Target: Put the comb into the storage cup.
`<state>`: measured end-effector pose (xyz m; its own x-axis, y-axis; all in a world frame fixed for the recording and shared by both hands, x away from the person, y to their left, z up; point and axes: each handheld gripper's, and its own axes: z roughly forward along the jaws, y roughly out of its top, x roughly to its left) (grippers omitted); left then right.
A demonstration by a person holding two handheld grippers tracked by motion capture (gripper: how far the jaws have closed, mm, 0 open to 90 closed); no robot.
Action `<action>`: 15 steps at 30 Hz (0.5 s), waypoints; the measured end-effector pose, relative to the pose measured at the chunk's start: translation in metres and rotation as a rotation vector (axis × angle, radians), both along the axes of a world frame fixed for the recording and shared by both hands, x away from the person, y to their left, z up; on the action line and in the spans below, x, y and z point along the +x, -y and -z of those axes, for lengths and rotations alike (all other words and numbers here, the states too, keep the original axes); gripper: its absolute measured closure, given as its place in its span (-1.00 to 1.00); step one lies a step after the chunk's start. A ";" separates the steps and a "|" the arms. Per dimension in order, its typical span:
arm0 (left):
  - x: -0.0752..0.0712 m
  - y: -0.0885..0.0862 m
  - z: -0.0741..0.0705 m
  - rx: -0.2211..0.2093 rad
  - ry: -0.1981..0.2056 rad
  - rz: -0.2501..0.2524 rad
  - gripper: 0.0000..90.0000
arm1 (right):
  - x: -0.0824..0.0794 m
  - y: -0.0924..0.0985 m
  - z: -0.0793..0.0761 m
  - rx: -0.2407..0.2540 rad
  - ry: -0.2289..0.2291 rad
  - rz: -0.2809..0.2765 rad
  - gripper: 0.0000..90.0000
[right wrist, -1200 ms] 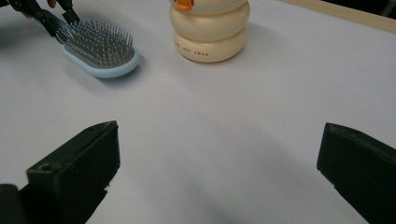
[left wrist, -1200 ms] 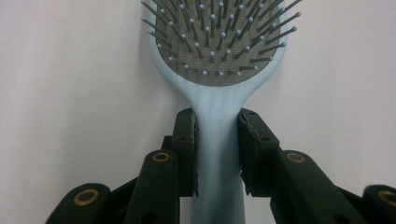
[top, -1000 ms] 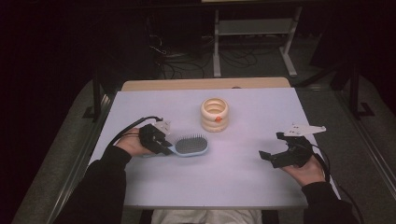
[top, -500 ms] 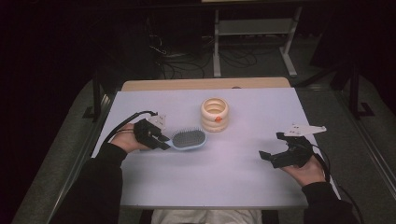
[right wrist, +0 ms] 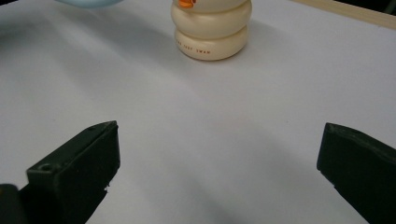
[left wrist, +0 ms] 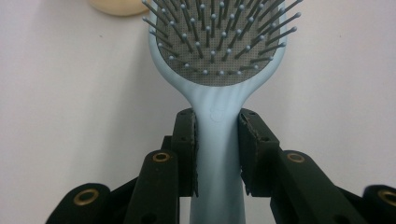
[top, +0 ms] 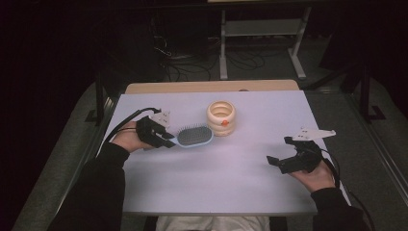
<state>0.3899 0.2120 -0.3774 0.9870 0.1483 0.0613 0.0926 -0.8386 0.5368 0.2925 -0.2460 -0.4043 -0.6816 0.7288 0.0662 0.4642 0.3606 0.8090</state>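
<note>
Tabletop [top: 211, 183], pale lavender sheet over a wood board, is carrying everything; dark floor and cables are lying beyond the far edge.

Cream ringed holder [top: 221, 117], stacked-ring body with a small orange mark on its side, is standing upright near the far middle, opening facing up. In the right gripper view it [right wrist: 211, 28] is sitting well ahead of the jaws.

Light blue hairbrush [top: 193, 136] is hanging level just left of the holder, bristles up, head pointing toward the holder but apart from it. In the left gripper view the brush [left wrist: 219, 70] is running straight out from the jaws, holder rim just beyond its tip.

Left gripper [top: 163, 139] is clamping the brush: both pads are pressing flat on the handle neck just below the head, one on each side, grip centred.

Right gripper [top: 284, 154] is resting low at the right side, well apart from the holder; jaws are standing wide, nothing between them, only bare sheet [right wrist: 219, 154] below.

Judgement: the step in hand looks like carrying the brush to the holder. To do it well, the grip should be staying square on the neck, the brush clearing the rim before tipping handle-down or head-down over the opening. The light holder could be tipping if nudged sideways; the free gripper could be steadying it.
</note>
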 end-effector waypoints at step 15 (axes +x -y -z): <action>0.003 0.000 -0.032 -0.042 0.046 -0.021 0.55 | 0.000 0.000 0.000 0.004 -0.002 -0.002 -1.00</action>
